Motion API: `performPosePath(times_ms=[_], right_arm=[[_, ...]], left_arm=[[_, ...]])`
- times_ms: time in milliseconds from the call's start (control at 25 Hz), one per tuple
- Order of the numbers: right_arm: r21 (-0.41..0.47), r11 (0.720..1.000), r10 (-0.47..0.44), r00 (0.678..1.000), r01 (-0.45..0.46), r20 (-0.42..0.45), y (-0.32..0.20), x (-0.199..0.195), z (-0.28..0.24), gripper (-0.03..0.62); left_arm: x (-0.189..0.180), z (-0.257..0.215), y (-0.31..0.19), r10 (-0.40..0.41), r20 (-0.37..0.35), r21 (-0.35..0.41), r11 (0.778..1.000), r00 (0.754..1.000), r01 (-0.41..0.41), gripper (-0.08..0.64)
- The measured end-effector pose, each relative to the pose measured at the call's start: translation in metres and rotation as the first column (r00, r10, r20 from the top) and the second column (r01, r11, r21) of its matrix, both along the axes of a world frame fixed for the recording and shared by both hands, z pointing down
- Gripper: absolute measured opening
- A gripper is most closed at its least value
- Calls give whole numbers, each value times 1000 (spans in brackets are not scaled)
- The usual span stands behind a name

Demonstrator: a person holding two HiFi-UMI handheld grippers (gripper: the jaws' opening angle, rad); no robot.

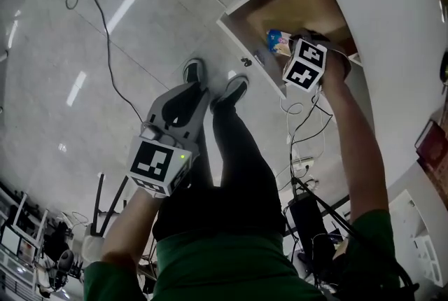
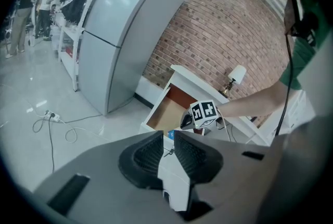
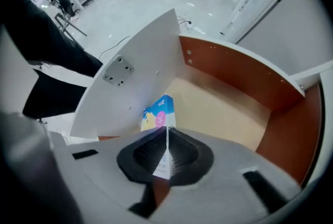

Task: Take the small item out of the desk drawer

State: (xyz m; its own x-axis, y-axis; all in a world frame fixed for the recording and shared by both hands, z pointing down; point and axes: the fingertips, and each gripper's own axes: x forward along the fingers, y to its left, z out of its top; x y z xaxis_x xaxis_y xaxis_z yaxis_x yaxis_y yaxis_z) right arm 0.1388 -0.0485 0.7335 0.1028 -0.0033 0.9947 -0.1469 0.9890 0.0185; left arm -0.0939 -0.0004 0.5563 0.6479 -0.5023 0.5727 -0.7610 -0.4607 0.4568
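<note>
Head view: right gripper (image 1: pixel 292 47) points down into the open drawer (image 1: pixel 253 54) of the white surface (image 1: pixel 392 5), blue packet (image 1: pixel 275 40) at its tip. Left gripper (image 1: pixel 187 100) hangs over the floor (image 1: pixel 56 47), near shoes (image 1: pixel 194 71) and cables (image 1: pixel 105 33).
Left gripper view: fingers (image 2: pixel 145 154) narrow, nothing between.
Right gripper view: fingers (image 3: pixel 138 154) pinch the packet inside the drawer, just beside its white front panel.

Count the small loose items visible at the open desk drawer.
1. A blue-and-yellow packet, pinched in the jaws of the right gripper, near the front of the drawer. The drawer floor beneath that gripper is hidden, so more could lie there.
</note>
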Motion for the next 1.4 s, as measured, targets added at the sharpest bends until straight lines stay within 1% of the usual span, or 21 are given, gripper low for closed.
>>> performPosePath(times_ms=[160, 280, 400, 640, 840, 1160, 1320, 1400], right_arm=[[54, 997, 54, 997, -57, 55, -2, -9, -20, 12], [98, 992, 66, 994, -75, 88, -5, -17, -34, 11], [134, 987, 77, 990, -92, 117, -4, -23, -50, 9], [176, 975, 107, 983, -133, 149, 6, -29, -87, 9], [208, 962, 137, 973, -176, 188, 12, -33, -138, 8], [301, 919, 177, 949, -254, 261, -7, -33, -237, 6], [334, 888, 218, 928, -317, 303, -21, -20, -287, 6], [338, 870, 248, 912, -358, 326, -28, -10, -305, 6]], left_arm=[[5, -10, 4, 14, -2, -11, 1000, 1000, -14, 57], [7, -17, 0, 24, -2, 27, 999, 1000, -24, 57], [11, -24, -1, 36, -6, 37, 999, 999, -35, 57], [17, -37, 2, 75, 8, 57, 996, 997, -75, 57], [21, -67, 0, 115, 26, 59, 991, 993, -116, 57], [28, -132, -16, 155, 28, 118, 980, 987, -158, 57], [34, -163, -16, 173, 28, 147, 974, 985, -175, 57], [37, -176, -16, 179, 26, 158, 971, 983, -181, 57]])
